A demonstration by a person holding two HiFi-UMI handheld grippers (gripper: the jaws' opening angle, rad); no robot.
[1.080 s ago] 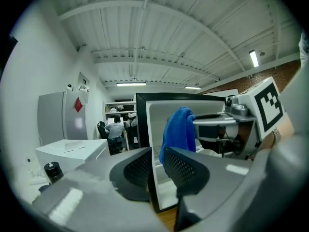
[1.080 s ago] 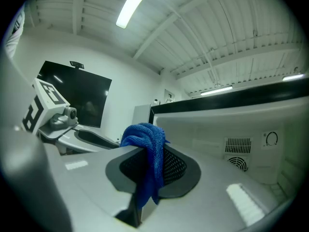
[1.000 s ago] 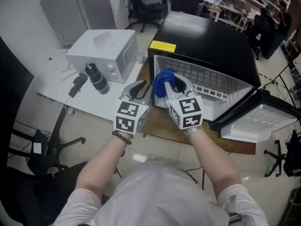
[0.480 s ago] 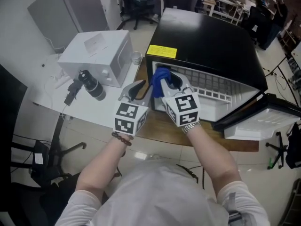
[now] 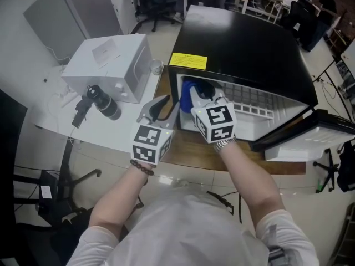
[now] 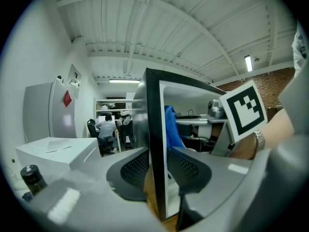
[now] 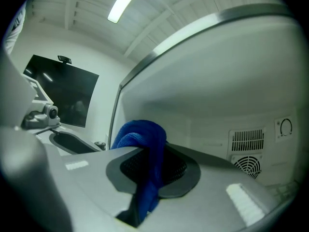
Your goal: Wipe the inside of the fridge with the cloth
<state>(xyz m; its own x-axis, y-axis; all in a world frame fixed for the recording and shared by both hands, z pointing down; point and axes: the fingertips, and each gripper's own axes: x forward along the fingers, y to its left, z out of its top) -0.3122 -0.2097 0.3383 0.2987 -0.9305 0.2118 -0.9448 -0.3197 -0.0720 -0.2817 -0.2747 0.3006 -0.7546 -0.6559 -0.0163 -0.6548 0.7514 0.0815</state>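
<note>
Right gripper (image 7: 152,159) clamps cloth (image 7: 140,134), seemingly half-hidden.

Gloss, plastic, cloth and wood being shown at the fridge

The fridge (image 5: 249,43) is being shown with a glossy black shell and a smooth white plastic lining. The cloth (image 7: 145,139) is being seen as soft, blue and ribbed in its weave. The shelf (image 5: 249,101) is being shown as white-coated wire, the label (image 5: 187,60) as glossy yellow, and the desk (image 5: 186,148) as matt brown wood.
</note>
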